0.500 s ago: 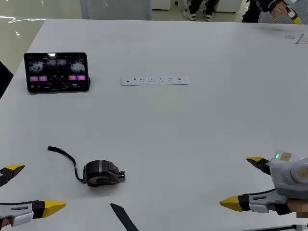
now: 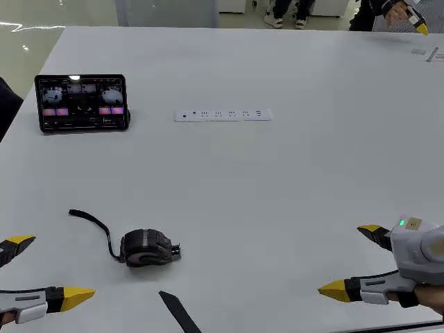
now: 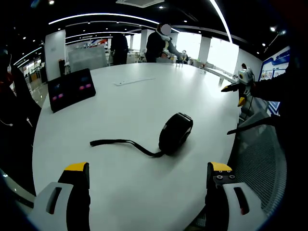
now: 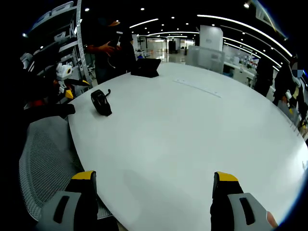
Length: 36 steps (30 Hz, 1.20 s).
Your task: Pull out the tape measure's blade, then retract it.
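Note:
A black tape measure (image 2: 148, 249) lies on the white table near its front edge, its black wrist strap (image 2: 91, 223) trailing to the left. The left gripper view has the tape measure (image 3: 175, 132) ahead of the jaws, strap (image 3: 122, 144) stretched toward the left. My left gripper (image 2: 41, 269) stands open at the table's lower left, a short way left of the case. My right gripper (image 2: 355, 260) is open at the lower right, far from the tape measure (image 4: 101, 102), with nothing between its yellow-tipped fingers. No blade is drawn out.
A tablet (image 2: 82, 103) stands propped at the back left. A white power strip (image 2: 223, 115) lies mid-table. A black strap end (image 2: 177, 312) pokes in at the front edge. A mesh chair (image 4: 41, 159) sits beside the table; people stand beyond the far edge.

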Tool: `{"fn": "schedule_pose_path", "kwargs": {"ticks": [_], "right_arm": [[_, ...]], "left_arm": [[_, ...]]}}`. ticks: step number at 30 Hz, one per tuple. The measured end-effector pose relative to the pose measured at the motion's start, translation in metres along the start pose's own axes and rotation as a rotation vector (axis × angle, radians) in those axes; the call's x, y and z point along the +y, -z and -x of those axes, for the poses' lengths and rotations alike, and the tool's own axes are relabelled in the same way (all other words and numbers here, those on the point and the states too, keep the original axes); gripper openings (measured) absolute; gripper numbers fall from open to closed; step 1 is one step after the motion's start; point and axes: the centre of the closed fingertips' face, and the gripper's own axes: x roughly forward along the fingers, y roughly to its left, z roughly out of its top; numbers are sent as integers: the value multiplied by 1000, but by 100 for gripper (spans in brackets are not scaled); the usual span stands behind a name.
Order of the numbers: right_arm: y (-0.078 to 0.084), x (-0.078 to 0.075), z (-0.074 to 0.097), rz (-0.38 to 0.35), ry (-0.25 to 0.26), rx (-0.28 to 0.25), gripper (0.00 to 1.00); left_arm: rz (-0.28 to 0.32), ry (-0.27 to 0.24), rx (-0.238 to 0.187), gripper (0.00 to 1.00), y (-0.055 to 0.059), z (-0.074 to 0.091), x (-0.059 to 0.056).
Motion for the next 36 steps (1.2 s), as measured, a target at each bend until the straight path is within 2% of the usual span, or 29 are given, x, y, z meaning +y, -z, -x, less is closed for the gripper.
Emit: {"fn": "schedule_pose_path", "kwargs": {"ticks": [4,6,9,16,19,21,23,27,30,36], "right_arm": [[-3,-1,-1,-4,2,-15,99],[-6,-3,-1,17,11,-33,99],[-9,-3,-2,20,3,-41,99],[-17,-2,-9,51,-16,-43,99],[-18,-1,-15,50,-29,-33,99],[-19,9,-20,91,-60,-9,99],[-22,14,-25,104,-76,-8,99],[-30,18,-32,113,-92,-12,99],[-35,21,-37,129,-109,-12,99],[-43,25,-44,158,-135,-3,99]], "left_arm": [[0,3,5,99,1,0,0],[3,7,11,99,1,0,0],[-11,14,8,99,-1,-1,0],[-47,39,34,99,-4,-6,-1],[-113,53,49,99,-8,-11,-3],[-139,69,64,99,-12,-15,-7],[-178,82,70,99,-16,-20,-9],[-203,104,75,99,-26,-27,-12],[-246,143,91,99,-32,-31,-18],[-302,192,125,99,-38,-39,-23]]}}
